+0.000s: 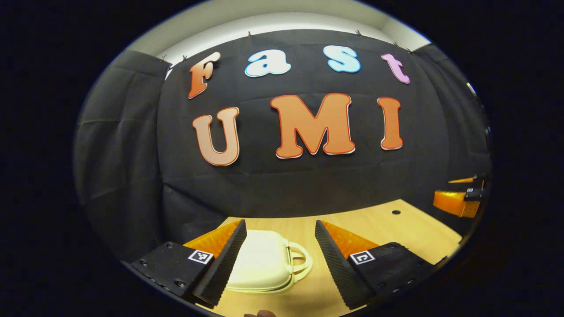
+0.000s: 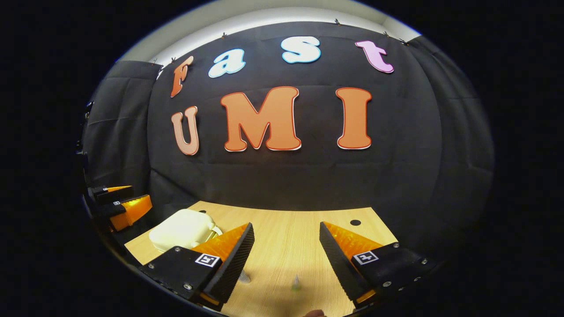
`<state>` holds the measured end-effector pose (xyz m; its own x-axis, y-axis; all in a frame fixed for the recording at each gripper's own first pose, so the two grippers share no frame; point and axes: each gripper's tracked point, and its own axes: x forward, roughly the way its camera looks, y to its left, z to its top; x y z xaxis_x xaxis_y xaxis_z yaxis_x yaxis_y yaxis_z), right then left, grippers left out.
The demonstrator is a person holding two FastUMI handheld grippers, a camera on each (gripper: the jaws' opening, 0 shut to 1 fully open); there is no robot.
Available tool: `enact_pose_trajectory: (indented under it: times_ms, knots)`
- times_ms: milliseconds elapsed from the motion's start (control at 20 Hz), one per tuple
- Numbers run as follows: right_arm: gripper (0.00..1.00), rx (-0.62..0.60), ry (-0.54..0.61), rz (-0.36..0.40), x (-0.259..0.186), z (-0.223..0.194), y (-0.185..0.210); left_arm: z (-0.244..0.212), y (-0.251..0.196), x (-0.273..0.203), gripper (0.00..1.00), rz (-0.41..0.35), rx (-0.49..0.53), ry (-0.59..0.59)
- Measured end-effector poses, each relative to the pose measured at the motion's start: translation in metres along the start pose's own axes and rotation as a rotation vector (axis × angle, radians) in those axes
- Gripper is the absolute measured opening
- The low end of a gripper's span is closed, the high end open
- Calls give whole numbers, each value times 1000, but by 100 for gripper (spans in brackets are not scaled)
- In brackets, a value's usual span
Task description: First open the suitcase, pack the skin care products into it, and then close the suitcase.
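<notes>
Right now the cream suitcase [image 1: 260,262] lies shut on the wooden table [image 1: 379,224], low in the left gripper view, handle to the right. The left gripper [image 1: 280,259] hovers wide open and empty over it; the right gripper [image 2: 286,264] likewise. Opening looks not yet begun; next calls for finding the lid's seam.

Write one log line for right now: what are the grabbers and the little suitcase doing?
stage: start, nothing packed | suitcase: closed, on table | left gripper: open, above suitcase | right gripper: open, holding nothing | small items: on table, unclear
</notes>
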<state>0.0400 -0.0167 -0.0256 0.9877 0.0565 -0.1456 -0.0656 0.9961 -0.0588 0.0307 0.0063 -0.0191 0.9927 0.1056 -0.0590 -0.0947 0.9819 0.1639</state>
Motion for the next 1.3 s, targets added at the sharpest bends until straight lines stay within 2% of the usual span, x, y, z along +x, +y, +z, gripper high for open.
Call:
enact_pose_trajectory:
  times_ms: [150,300,550,700,750,950,1150,1300]
  knots:
    - [94,6,25,-35,-2,-9,0,-24,-3,13,100,-38,136,30]
    - [95,7,51,-82,-5,-17,-5,-55,-9,27,98,-81,301,67]
    - [95,47,92,-152,-11,-33,-18,-116,-43,47,98,-247,535,151]
    - [95,65,106,-199,-17,-40,-31,-152,-73,54,98,-385,691,187]
    - [95,72,112,-218,-19,-42,-36,-161,-78,58,98,-401,744,188]
    - [95,128,142,-276,-29,-54,-56,-185,-86,78,98,-428,934,185]
    - [94,156,172,-334,-42,-67,-77,-211,-84,99,98,-438,976,289]
    - [95,178,194,-367,-48,-73,-87,-222,-77,116,98,-417,1013,338]
